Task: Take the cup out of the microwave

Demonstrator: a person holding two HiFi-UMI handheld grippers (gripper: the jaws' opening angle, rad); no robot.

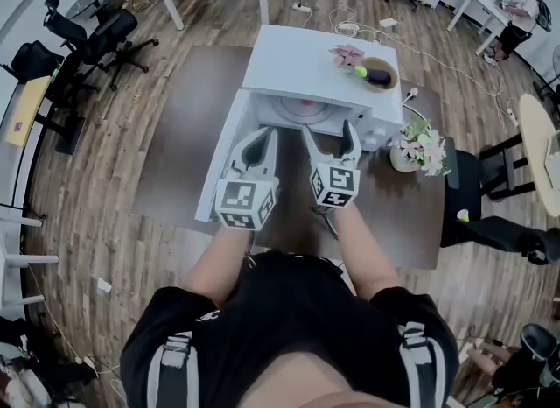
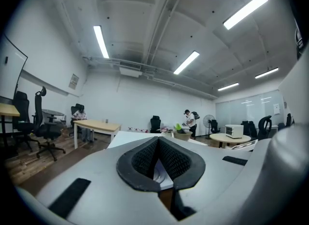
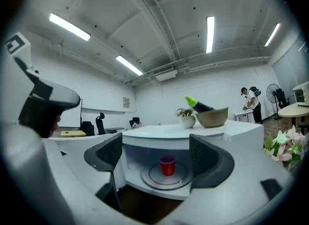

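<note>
The red cup (image 3: 167,165) stands upright inside the open microwave (image 3: 193,133), frame centre, dead ahead of the right gripper (image 3: 157,155), whose jaws are spread and empty. The left gripper (image 2: 159,160) is clenched on nothing.

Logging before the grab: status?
Left gripper shut, empty. Right gripper open, lined up on red cup. Cup upright on microwave turntable, door open. Nothing blocking.

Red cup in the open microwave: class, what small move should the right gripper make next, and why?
Probably ease the right gripper straight forward into the open cavity of the white microwave. Its jaws stand apart and empty, and the small red plastic cup stands upright on the round turntable, framed between them but beyond their tips.
</note>
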